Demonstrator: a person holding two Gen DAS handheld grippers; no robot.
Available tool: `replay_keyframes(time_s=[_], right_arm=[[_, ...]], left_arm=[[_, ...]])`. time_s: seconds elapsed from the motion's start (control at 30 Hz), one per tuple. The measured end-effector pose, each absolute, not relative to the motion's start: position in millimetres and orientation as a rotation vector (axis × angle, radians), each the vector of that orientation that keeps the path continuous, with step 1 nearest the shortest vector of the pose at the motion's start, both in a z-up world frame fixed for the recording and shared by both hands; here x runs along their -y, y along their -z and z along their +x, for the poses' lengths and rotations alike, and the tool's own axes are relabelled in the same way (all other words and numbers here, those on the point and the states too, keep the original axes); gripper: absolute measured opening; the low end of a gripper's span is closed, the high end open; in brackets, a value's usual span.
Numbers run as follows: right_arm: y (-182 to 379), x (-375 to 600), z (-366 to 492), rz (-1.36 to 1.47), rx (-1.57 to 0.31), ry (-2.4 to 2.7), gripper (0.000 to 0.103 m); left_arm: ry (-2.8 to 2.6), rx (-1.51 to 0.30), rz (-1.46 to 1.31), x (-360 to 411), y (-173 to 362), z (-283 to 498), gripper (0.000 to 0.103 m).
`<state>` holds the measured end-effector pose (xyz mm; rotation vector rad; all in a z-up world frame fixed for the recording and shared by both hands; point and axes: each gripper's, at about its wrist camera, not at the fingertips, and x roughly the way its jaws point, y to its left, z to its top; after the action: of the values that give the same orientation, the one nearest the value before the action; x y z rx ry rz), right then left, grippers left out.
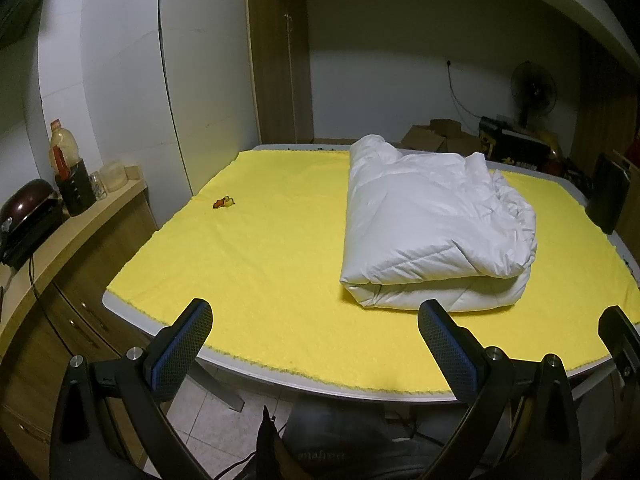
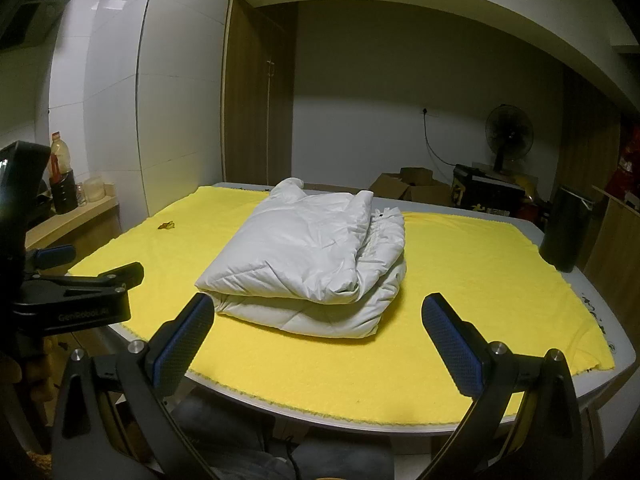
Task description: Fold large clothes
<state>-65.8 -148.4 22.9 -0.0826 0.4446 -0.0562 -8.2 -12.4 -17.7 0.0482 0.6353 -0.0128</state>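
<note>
A white padded garment lies folded into a thick bundle on the yellow cloth that covers the table. It also shows in the right wrist view, near the middle of the cloth. My left gripper is open and empty, held over the table's near edge, short of the bundle's front left corner. My right gripper is open and empty, just in front of the bundle. The left gripper's body shows at the left of the right wrist view.
A small orange and yellow scrap lies on the cloth at the far left. A wooden counter with a bottle and jars stands left. A black cylinder stands at the table's right edge. Boxes and a fan stand behind.
</note>
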Motion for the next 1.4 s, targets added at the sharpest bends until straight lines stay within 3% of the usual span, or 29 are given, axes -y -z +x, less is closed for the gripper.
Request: replay_keyframes(time_s=[1.4], right_arm=[[-21.7,141.4,-63.1,-0.082,-0.445,0.063,0.103]], left_arm=[[0.016,-0.642,0.048,11.4,19.9,-9.1,0.103]])
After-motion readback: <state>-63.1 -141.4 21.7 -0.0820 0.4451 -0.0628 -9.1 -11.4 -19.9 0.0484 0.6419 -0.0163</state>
